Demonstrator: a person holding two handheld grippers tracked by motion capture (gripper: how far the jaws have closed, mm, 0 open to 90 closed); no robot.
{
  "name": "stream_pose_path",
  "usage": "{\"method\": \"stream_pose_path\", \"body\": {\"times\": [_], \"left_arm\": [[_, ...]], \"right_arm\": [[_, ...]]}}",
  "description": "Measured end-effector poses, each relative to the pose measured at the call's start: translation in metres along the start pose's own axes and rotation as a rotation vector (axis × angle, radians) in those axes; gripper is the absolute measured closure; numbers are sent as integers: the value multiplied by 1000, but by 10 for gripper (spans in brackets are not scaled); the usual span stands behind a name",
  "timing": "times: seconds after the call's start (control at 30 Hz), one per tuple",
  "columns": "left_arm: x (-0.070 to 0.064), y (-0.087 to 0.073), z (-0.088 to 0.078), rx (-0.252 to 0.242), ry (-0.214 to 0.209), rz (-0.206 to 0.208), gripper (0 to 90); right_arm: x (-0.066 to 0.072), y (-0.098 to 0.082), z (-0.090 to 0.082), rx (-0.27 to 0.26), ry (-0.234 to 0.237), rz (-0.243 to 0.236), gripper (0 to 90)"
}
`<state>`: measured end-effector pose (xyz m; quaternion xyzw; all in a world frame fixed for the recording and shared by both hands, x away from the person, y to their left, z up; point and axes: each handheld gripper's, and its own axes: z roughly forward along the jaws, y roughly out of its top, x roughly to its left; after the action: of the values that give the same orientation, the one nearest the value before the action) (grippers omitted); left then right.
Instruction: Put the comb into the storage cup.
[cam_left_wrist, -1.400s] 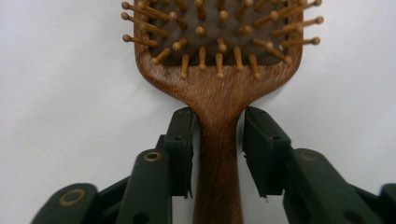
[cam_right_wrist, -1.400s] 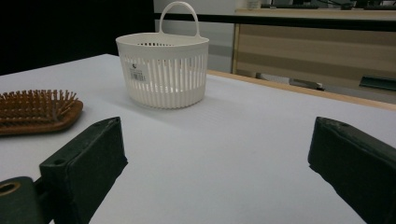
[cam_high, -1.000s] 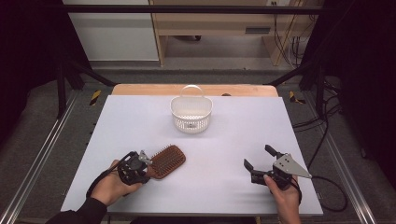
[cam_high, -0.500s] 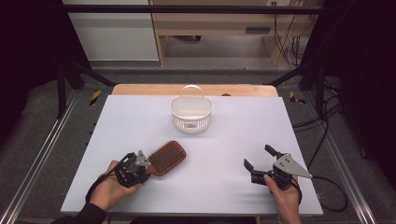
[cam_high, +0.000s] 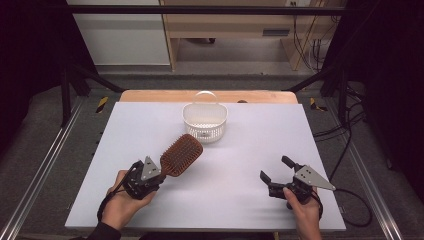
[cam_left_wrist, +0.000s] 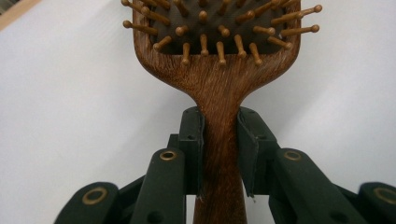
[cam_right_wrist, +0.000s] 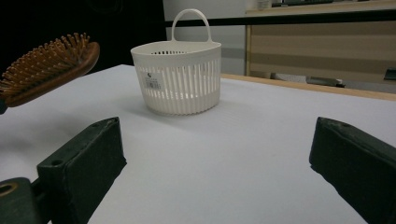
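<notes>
Your left gripper (cam_high: 159, 176) is clamped on the wooden handle of the hairbrush (cam_high: 180, 155). In the left gripper view the two black jaws press flat against either side of the narrow neck, just below where the handle widens into the paddle head, and the hairbrush (cam_left_wrist: 219, 84) runs straight out along the line of the jaws with its bristles facing the camera. In the right gripper view the brush head (cam_right_wrist: 46, 70) stands clear above the table surface, tilted, bristles upward.

Take the white basket (cam_high: 205, 121) as your landmark. It stands upright on the white table (cam_high: 320, 135), toward the far edge and about midway across, with its handle loop raised at the back. The hairbrush sits on the near-left side of the basket, its paddle head pointing toward the basket and close to it but not touching. Your left hand (cam_high: 122, 202) is farther back toward you from the basket, near the front edge of the table.

Your right gripper (cam_high: 276, 169) lies to the near-right of the basket, well apart from it, held in your right hand (cam_high: 302, 207). Its jaws are spread wide with nothing between them. In the right gripper view they frame bare tabletop, and the basket (cam_right_wrist: 177, 77) stands beyond them, left of centre, its slotted wall and a small label facing the camera.
</notes>
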<state>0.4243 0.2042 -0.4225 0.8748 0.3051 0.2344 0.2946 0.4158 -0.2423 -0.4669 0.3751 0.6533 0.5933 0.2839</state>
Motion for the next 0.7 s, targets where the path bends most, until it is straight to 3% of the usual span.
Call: {"method": "stream_pose_path", "body": {"times": [0.2,0.7], "left_arm": [[-7,4,-2,-43,25,24,724],[-18,4,-5,-154,8,-15,724]], "right_arm": [[1,2,-1,-15,13,11,33],[13,3,7,2,59,27,27]]}}
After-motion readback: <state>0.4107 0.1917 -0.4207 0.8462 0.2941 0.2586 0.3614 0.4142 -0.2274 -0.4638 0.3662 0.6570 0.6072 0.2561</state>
